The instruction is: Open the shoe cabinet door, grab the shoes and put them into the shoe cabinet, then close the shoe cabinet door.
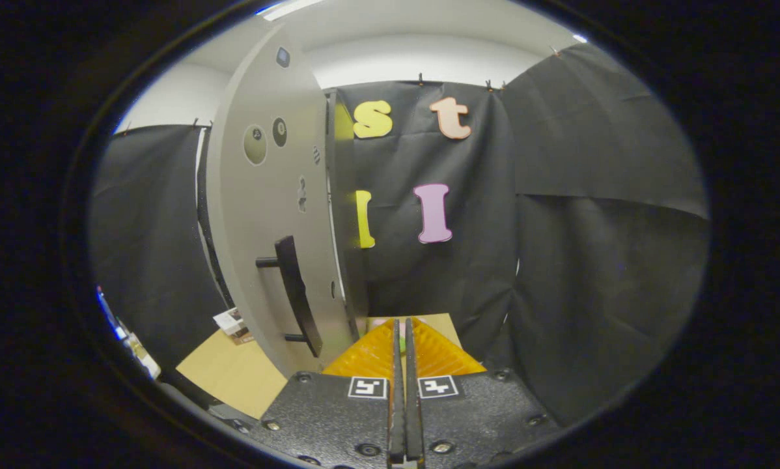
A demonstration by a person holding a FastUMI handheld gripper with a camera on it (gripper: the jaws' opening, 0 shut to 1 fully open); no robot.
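Tool [403, 332] fingers pressed together, no gap between them, nothing held. Shoe cabinet [338, 215] stands just ahead and to the left of the fingers, tall and pale grey. Its door [266, 215] looks swung partly toward the camera, its free edge near the fingertips; whether it is ajar or nearly shut is hard to tell from this angle, and the interior is hidden. Dark bar handle [295, 293] runs vertically on the door's lower half, left of the fingers and apart from them. Several round marks sit higher on the door face. Wooden bench [234, 374] lies beneath, with a small printed card [232, 324] at the cabinet's foot. No shoes to be made out; cannot tell whether they are already inside. Judgement: the work in hand concerns the door, either the start of opening or the final closing. With the tool closed and beside the door edge, pushing seems likelier. If opening, the next move calls for parting the fingers and shifting left to take the handle.
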